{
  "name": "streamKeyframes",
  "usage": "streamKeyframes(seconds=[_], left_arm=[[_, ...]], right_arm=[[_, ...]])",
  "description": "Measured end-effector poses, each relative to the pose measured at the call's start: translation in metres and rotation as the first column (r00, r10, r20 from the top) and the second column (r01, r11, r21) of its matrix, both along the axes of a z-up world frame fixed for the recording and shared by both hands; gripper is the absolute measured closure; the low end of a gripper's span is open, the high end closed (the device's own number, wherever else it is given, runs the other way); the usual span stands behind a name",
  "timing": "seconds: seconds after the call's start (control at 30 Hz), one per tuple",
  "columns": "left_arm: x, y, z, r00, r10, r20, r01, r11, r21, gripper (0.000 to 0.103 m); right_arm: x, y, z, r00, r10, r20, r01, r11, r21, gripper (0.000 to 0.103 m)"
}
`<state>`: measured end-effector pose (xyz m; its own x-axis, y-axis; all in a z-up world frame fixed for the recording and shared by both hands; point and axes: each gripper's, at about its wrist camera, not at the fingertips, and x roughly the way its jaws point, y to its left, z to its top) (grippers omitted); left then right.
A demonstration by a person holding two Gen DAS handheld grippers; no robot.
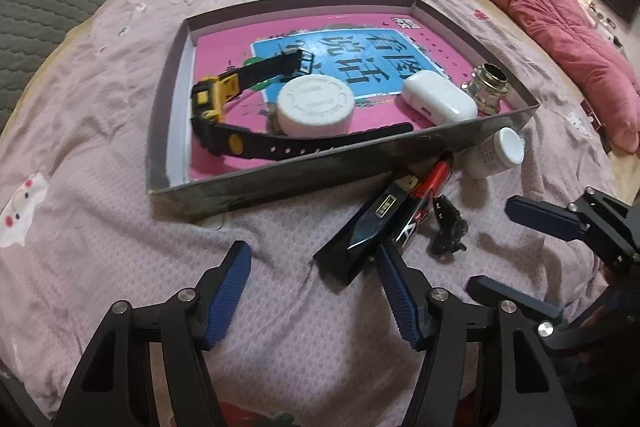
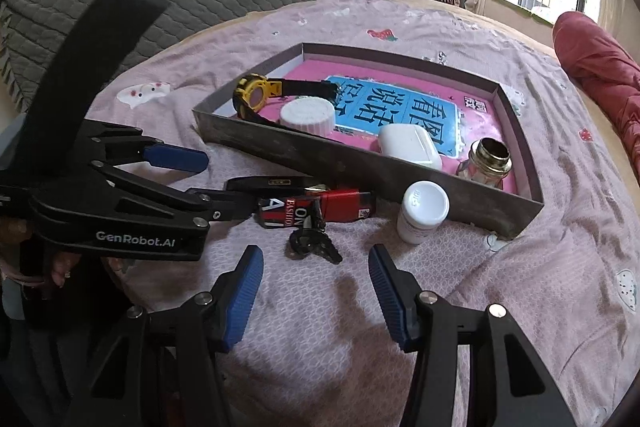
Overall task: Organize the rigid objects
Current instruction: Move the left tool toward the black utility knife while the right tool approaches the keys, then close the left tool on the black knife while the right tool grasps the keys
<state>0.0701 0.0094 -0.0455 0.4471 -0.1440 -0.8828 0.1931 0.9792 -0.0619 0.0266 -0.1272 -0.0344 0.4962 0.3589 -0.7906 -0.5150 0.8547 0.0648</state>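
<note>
Grippers are both hovering with fingers spread apart and nothing between them. The left gripper (image 1: 314, 291) is sitting just short of the shallow grey cardboard tray (image 1: 280, 175), its right blue pad almost touching the glossy black rectangular case (image 1: 366, 227) lying on the pink patterned bedspread (image 1: 100, 211) in front of that tray. The right gripper (image 2: 316, 291) is hanging a little nearer the viewer, lined up with the small black key-like piece (image 2: 310, 243).

Beside the black case, still outside the tray, are lying the red and black lighter-shaped item (image 2: 320, 211) and, near the tray's right front corner, the small white plastic pill bottle (image 2: 422, 215). Inside the tray are resting the yellow and black wristwatch (image 1: 224, 107), the round white screw lid (image 1: 316, 105), the white earbud case (image 1: 438, 97) and the small glass jar with a brass-coloured neck (image 1: 486, 89).

Risks, as I judge them: the black case and the red item are overlapping, so closing on one is likely dragging the other along. The bedspread is soft, and fabric could be getting pinched. The two grippers are working close together and may be colliding, and the upright bottle could be tipping if nudged.
</note>
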Motion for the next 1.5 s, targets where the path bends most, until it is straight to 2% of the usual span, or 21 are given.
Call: streamKeyframes(seconds=[0.3, 1.0, 1.37, 1.5], left_arm=[[0.013, -0.008, -0.002, 1.0, -0.028, -0.009, 0.028, 0.998, -0.055, 0.048], [0.029, -0.012, -0.012, 0.995, -0.099, -0.03, 0.093, 0.983, -0.157, 0.054], [0.029, -0.013, -0.015, 0.992, -0.12, -0.041, 0.11, 0.974, -0.196, 0.06], [0.028, -0.017, -0.015, 0.99, -0.134, -0.045, 0.123, 0.971, -0.203, 0.067]], right_arm=[[0.009, 0.005, -0.009, 1.0, 0.028, 0.001, -0.028, 0.999, -0.027, 0.049], [0.023, 0.008, -0.021, 0.999, 0.037, -0.019, -0.037, 0.999, 0.002, 0.049], [0.027, 0.011, -0.025, 0.998, 0.058, -0.035, -0.058, 0.998, 0.021, 0.062], [0.026, 0.013, -0.026, 0.996, 0.074, -0.041, -0.073, 0.997, 0.023, 0.073]])
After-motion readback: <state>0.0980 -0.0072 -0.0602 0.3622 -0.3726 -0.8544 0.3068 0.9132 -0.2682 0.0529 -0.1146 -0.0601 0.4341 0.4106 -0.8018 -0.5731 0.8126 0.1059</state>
